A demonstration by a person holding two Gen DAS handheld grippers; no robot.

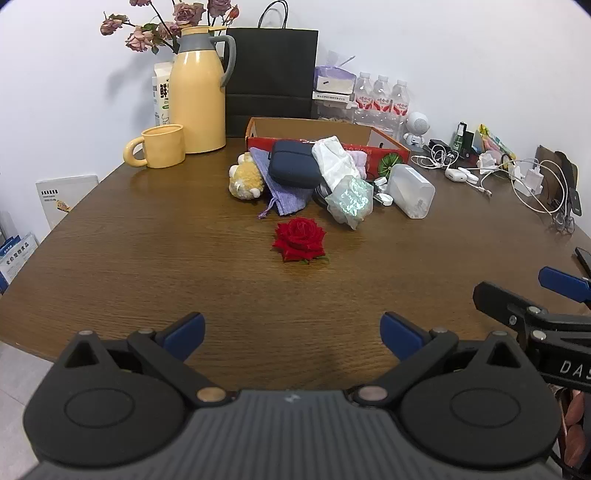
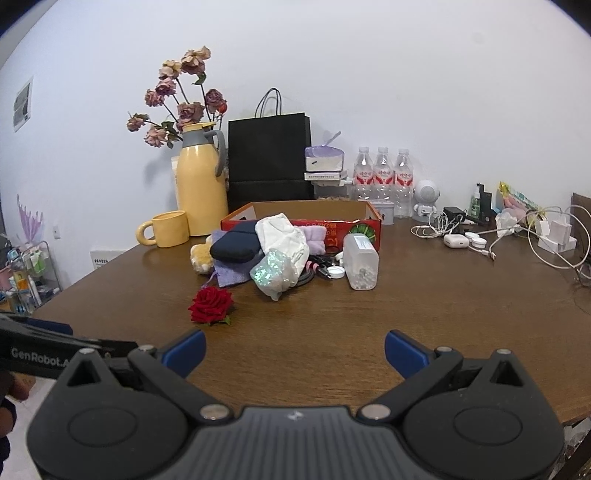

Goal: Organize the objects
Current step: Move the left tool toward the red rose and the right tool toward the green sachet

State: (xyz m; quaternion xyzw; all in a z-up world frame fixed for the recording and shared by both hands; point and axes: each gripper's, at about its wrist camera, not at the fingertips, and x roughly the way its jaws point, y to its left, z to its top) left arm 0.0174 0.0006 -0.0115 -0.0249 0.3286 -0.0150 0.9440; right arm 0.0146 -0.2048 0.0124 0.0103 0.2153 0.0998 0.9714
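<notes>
Two grippers over the near edge of a dark brown wood-grain table (image 1: 147, 258), white wall behind. Left gripper (image 1: 291, 332) jaws spread wide, nothing btwn them, tipped down twd the tabletop. Right gripper (image 2: 295, 350) same: wide apart, empty.

L to R at the back: yellow ceramic mug (image 1: 162, 146), tall yellow thermos jug w/ grey handle (image 1: 197, 92) in front of dried pink roses (image 1: 147, 33), black paper bag (image 1: 273, 74), 3 clear water bottles (image 1: 382, 96), small white robot figure (image 1: 416, 127), tangle of white cables (image 1: 517, 173).

Centre: red cardboard box (image 1: 384, 147), open top, long axis running L-R. Against its front, a pile: tan plush toy (image 1: 245, 181), purple drawstring cloth pouch (image 1: 288, 192), navy zip case (image 1: 293, 162), white crumpled bag (image 1: 338, 158), clear rectangular plastic container (image 1: 413, 190) lying on its side, long axis angled twd the camera.

Red fabric rose head (image 1: 300, 239) lies alone on bare table, just in front of the pile, bloom facing up and twd the camera.
</notes>
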